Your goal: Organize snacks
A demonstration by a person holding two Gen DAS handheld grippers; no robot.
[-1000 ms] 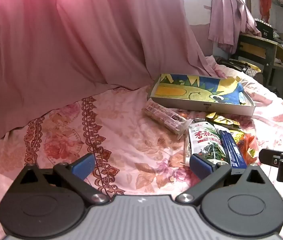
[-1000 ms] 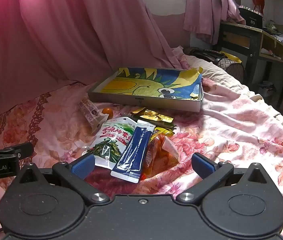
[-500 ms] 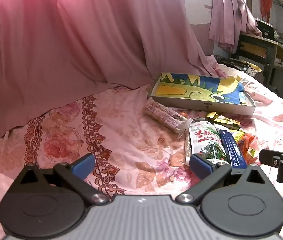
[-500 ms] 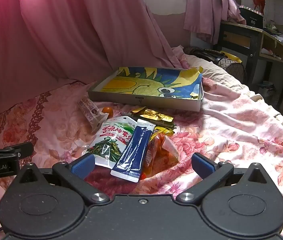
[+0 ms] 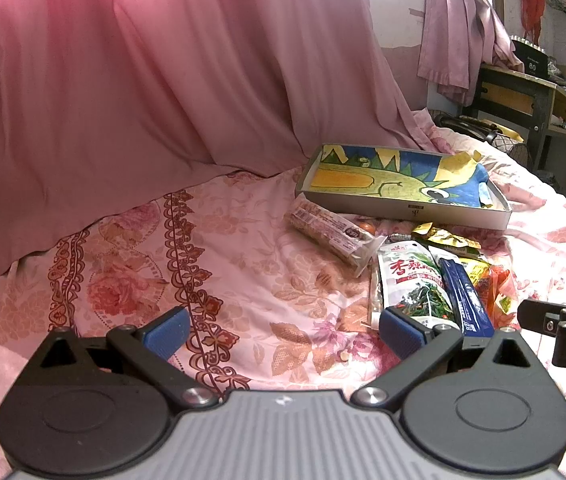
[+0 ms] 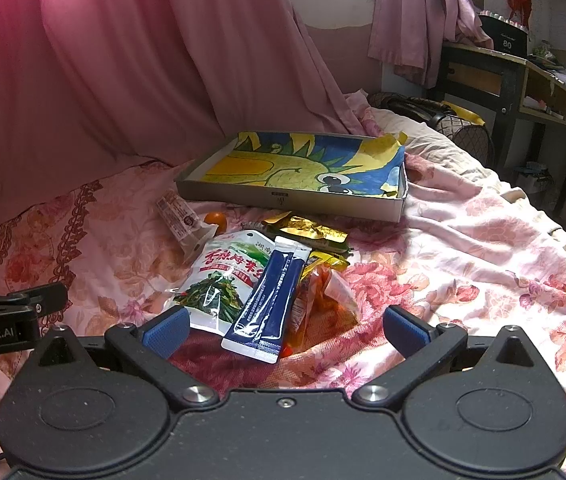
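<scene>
A pile of snacks lies on the floral bedspread in front of a shallow box (image 6: 397,210) (image 5: 495,220) with a dinosaur picture inside. The pile holds a green vegetable packet (image 6: 223,276) (image 5: 413,280), a dark blue sachet (image 6: 271,300) (image 5: 463,296), an orange packet (image 6: 323,300), gold wrappers (image 6: 307,232) (image 5: 443,236), a long wrapped bar (image 5: 331,232) (image 6: 177,214) and a small orange fruit (image 6: 217,218). My right gripper (image 6: 285,326) is open just short of the blue sachet. My left gripper (image 5: 283,328) is open over bare bedspread, left of the pile.
A pink curtain (image 5: 143,100) hangs down onto the bed at the back and left. A dark wooden desk (image 6: 523,80) stands at the far right beyond the bed. The bedspread (image 6: 483,260) right of the pile holds nothing.
</scene>
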